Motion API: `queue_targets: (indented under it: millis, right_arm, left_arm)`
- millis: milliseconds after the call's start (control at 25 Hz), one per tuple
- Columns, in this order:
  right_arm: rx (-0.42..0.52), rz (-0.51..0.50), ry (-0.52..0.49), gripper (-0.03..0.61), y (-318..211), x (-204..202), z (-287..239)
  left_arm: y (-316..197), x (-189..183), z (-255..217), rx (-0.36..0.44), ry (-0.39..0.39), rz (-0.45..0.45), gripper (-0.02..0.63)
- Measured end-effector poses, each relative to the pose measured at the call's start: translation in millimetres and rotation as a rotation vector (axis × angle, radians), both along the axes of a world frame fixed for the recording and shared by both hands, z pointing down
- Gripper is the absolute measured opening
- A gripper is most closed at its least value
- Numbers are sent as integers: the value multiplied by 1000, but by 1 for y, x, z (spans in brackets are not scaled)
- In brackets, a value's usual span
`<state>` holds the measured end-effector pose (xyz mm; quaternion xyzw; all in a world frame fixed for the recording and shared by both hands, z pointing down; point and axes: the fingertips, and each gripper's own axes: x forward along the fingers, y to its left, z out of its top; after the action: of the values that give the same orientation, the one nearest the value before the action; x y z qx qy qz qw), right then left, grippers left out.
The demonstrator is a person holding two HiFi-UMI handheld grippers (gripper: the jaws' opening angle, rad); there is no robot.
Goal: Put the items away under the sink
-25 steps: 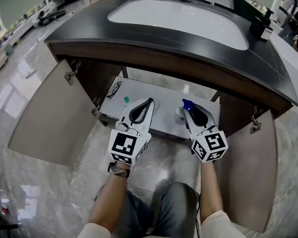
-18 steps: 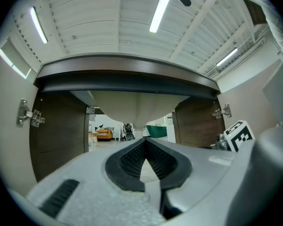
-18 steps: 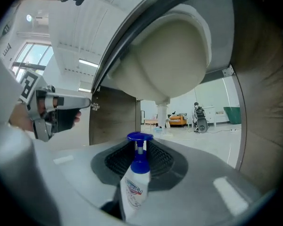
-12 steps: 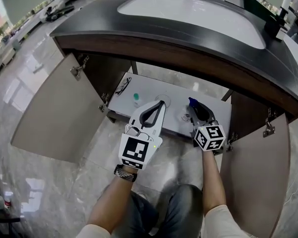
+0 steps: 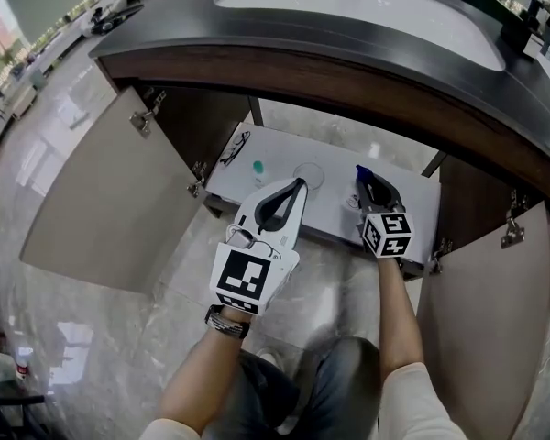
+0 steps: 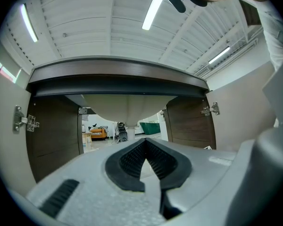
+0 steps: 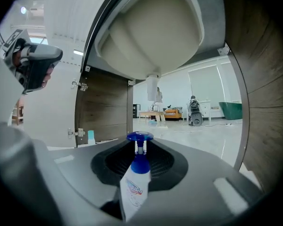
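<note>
Dark stone counter [image 5: 367, 58] w/ white basin [image 5: 348, 7] on top. Below it an open cabinet w/ white shelf floor [image 5: 284, 174].

L gripper [image 5: 296, 187]: fingers together, empty, at shelf front.

R gripper [image 5: 371, 183]: fingers clamped on white pump bottle w/ blue cap [image 7: 134, 187], over the shelf's right side. Contact w/ shelf unclear.

Risk: bottle is tall and narrow, so it probably topples if released tilted.

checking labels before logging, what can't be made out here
Bottle: label print blurred, right gripper view; in the head view the right gripper hides all but its blue cap.
Teal-capped item on the shelf: too small, head view.
Dark wiry item: too small to name, head view.
</note>
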<state>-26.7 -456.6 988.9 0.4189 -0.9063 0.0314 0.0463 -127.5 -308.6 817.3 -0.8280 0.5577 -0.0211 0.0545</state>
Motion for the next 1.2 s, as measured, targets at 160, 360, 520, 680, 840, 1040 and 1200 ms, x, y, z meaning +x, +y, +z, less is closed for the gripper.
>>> queue_targets:
  millis: [160, 360, 520, 680, 840, 1040, 1200]
  right_arm:
    - [-4, 10, -16, 80, -1, 1, 9]
    - [4, 11, -15, 81, 0, -1, 10]
    - [2, 9, 4, 84, 1, -2, 11]
    - [-18, 7, 32, 106, 2, 0, 13]
    - [-28, 10, 46, 114, 7, 4, 13]
    - [-30, 47, 58, 110, 21, 15, 10]
    - [-20, 65, 61, 91, 35, 23, 1]
  left_arm:
    - [1, 11, 6, -15, -35, 27, 0]
    - [-1, 15, 12, -34, -22, 32, 0]
    - [-5, 16, 15, -45, -25, 28, 0]
    - [-5, 12, 13, -40, -35, 14, 0]
    - [-4, 9, 12, -44, -27, -3, 0]
    - [1, 18, 7, -32, -47, 5, 0]
    - [3, 26, 5, -26, -62, 13, 0]
